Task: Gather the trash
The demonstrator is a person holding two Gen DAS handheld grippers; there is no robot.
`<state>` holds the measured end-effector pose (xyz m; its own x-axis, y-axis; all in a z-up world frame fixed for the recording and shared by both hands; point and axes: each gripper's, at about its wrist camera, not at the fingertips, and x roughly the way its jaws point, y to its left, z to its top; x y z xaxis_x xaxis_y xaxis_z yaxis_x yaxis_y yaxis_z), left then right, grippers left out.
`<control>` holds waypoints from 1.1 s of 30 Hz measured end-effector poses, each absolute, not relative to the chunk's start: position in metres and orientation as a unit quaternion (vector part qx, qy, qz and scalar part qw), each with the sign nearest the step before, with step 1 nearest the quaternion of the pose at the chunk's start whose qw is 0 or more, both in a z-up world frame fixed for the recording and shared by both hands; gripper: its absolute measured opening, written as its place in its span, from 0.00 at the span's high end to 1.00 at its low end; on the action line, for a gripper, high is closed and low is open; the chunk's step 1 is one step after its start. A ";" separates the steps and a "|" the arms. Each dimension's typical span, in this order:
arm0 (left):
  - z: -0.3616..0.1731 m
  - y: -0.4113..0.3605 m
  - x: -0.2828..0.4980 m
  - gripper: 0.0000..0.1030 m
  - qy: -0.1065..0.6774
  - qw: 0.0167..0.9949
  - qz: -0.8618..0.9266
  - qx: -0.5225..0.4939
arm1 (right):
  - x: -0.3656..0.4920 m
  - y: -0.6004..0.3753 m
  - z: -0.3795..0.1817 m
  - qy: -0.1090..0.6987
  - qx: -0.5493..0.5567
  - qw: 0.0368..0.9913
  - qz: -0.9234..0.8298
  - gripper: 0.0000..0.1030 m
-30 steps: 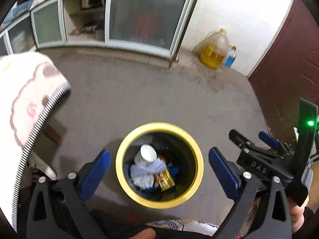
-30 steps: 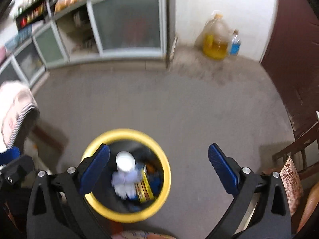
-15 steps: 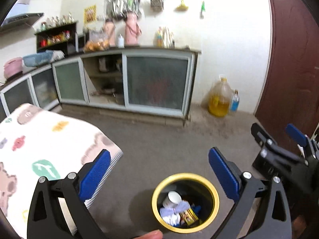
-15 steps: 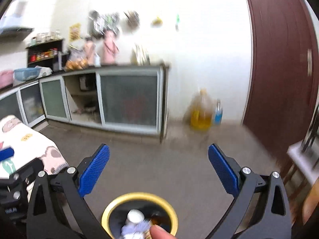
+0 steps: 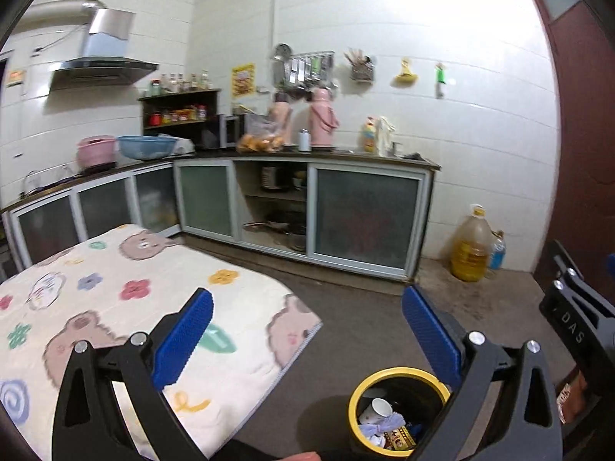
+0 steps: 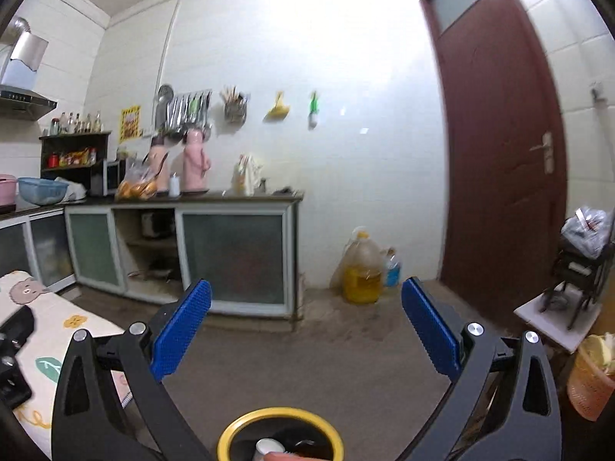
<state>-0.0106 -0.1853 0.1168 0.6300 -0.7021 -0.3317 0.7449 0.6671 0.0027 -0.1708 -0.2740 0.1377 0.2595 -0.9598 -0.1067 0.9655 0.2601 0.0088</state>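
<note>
Trash (image 5: pixel 388 424) in bin (image 5: pixel 355 403) beside table (image 5: pixel 115 307)

White letters "DAS" stand on the black body of the right claw (image 5: pixel 576 330), seen at the right edge of the left wrist view. The yellow poster (image 5: pixel 243 79) on the far wall and the packaging in the bin (image 5: pixel 399 374) are too blurred to read.

The yellow-rimmed bin (image 6: pixel 280 436) was cut off at six o'clock in the right wrist view, its contents mostly out of frame. In the left wrist view, the left gripper's finger (image 5: pixel 461 395) hid the bin's three o'clock side.
</note>
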 end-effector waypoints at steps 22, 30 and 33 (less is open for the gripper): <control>0.038 -0.110 -0.014 0.08 0.249 0.927 -0.280 0.031 | -0.185 -0.237 0.080 0.117 0.067 0.833 -0.537 0.08; 0.040 -0.111 -0.018 0.08 0.238 0.927 -0.287 0.034 | -0.178 -0.238 0.077 0.128 0.061 0.837 -0.529 0.08; 0.041 -0.115 -0.020 0.08 0.233 0.927 -0.293 0.039 | -0.176 -0.243 0.076 0.135 0.065 0.835 -0.530 0.08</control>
